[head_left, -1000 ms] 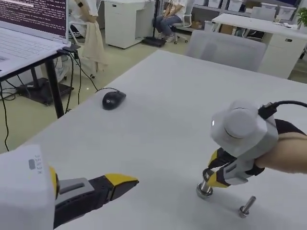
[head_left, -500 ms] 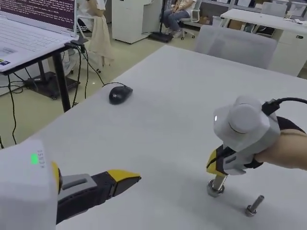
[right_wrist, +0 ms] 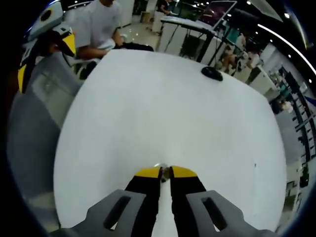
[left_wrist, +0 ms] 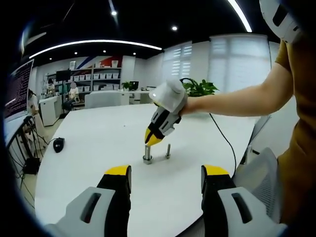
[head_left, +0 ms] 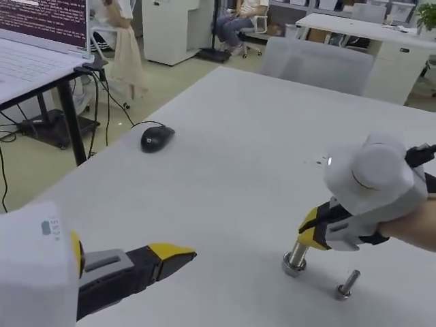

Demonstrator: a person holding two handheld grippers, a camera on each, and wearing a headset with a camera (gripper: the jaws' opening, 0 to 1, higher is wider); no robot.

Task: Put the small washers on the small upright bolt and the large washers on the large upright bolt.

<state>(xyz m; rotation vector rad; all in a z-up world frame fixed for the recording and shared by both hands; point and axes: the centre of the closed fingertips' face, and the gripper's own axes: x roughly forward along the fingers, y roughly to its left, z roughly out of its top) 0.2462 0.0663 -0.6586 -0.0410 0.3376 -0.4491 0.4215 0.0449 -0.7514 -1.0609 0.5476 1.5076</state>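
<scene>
A large steel bolt point(head_left: 294, 261) stands head-down on the white table point(head_left: 225, 170), leaning a little. My right gripper point(head_left: 312, 231) is shut on the top of its shaft; the right gripper view has the metal tip between the yellow fingertips point(right_wrist: 148, 172). Just to the right stands a small bolt point(head_left: 346, 286). In the left gripper view, the large bolt point(left_wrist: 147, 156) and small bolt point(left_wrist: 168, 150) sit mid-table under the right gripper point(left_wrist: 153, 139). My left gripper point(head_left: 172, 257) hovers low at the near left, open with nothing between its fingers point(left_wrist: 118, 174).
A black mouse point(head_left: 157, 137) lies on the table's far left side, its cable running off the edge. A desk with a laptop point(head_left: 34, 41) stands left of the table. A grey chair point(head_left: 317, 65) sits at the far edge.
The right gripper has slid up the large bolt's shaft and shifted right, so more of the shaft shows and it leans. The left gripper has held its place.
</scene>
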